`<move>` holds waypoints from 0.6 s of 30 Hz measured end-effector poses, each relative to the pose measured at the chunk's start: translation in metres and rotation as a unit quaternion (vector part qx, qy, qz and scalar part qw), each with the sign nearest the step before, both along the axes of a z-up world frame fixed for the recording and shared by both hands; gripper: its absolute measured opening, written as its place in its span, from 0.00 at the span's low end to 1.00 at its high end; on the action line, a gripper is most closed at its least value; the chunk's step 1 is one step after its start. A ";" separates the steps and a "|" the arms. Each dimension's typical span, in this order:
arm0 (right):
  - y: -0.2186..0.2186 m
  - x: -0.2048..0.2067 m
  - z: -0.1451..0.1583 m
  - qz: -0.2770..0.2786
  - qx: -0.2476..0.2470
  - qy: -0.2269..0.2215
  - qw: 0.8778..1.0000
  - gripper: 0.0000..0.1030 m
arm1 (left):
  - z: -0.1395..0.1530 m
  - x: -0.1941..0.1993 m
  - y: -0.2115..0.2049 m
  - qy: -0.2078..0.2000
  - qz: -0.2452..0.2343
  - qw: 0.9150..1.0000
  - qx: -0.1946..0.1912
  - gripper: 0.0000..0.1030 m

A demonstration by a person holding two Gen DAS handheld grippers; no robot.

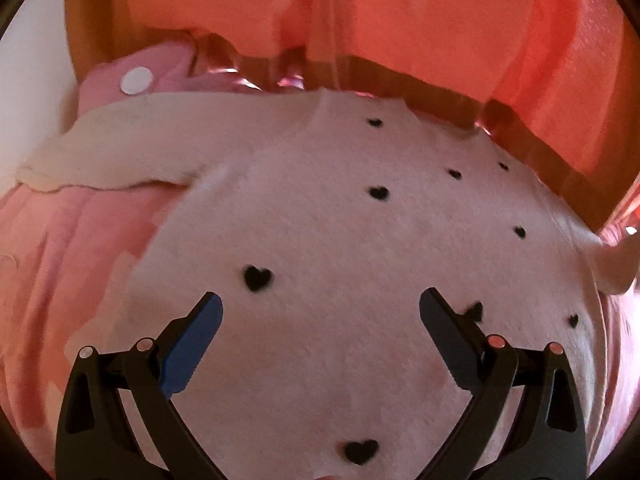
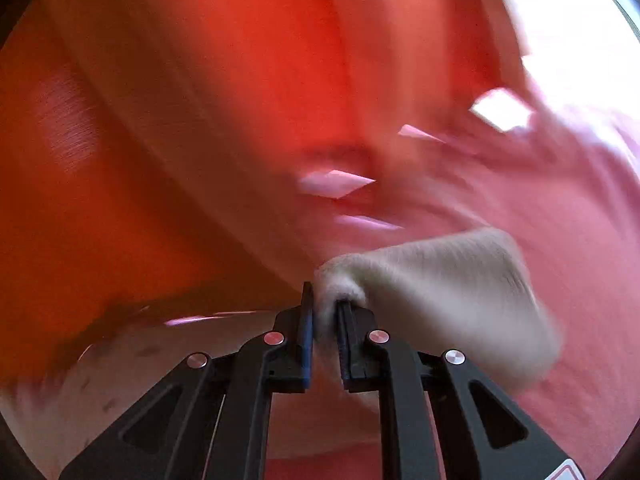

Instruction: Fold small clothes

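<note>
A small cream sweater [image 1: 320, 208] dotted with black hearts lies flat on a pink surface. One sleeve [image 1: 112, 148] stretches out to the left. My left gripper [image 1: 320, 308] hovers over the sweater's lower body, jaws wide open with nothing between them. In the right wrist view, my right gripper [image 2: 324, 312] is shut on the cuff end of a cream sleeve [image 2: 448, 280], which bunches between the pads and hangs off to the right. That view is blurred by motion.
Pink bedding [image 1: 60, 248] lies under the sweater. A pink garment with a white round button [image 1: 138, 80] sits at the far left. An orange-red curtain [image 1: 400, 12] hangs behind, above a wooden edge [image 1: 532, 136].
</note>
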State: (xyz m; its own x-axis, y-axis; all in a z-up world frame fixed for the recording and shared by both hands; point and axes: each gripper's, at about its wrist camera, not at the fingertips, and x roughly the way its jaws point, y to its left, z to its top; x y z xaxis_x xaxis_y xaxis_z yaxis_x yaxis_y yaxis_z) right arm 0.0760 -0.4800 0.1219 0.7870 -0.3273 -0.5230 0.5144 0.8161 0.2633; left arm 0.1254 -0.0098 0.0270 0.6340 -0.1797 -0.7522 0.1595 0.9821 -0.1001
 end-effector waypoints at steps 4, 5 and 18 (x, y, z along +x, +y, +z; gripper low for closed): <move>0.152 0.075 0.022 0.190 -0.054 0.007 0.980 0.13 | 0.001 0.005 0.010 -0.002 0.015 1.000 0.000 0.94; 0.181 0.088 0.015 0.223 -0.052 0.014 0.973 0.15 | 0.001 0.007 0.013 0.000 0.018 1.000 -0.001 0.94; 0.187 0.049 -0.078 0.170 0.091 0.113 0.975 0.56 | -0.004 0.046 0.047 0.037 0.024 0.994 -0.098 0.94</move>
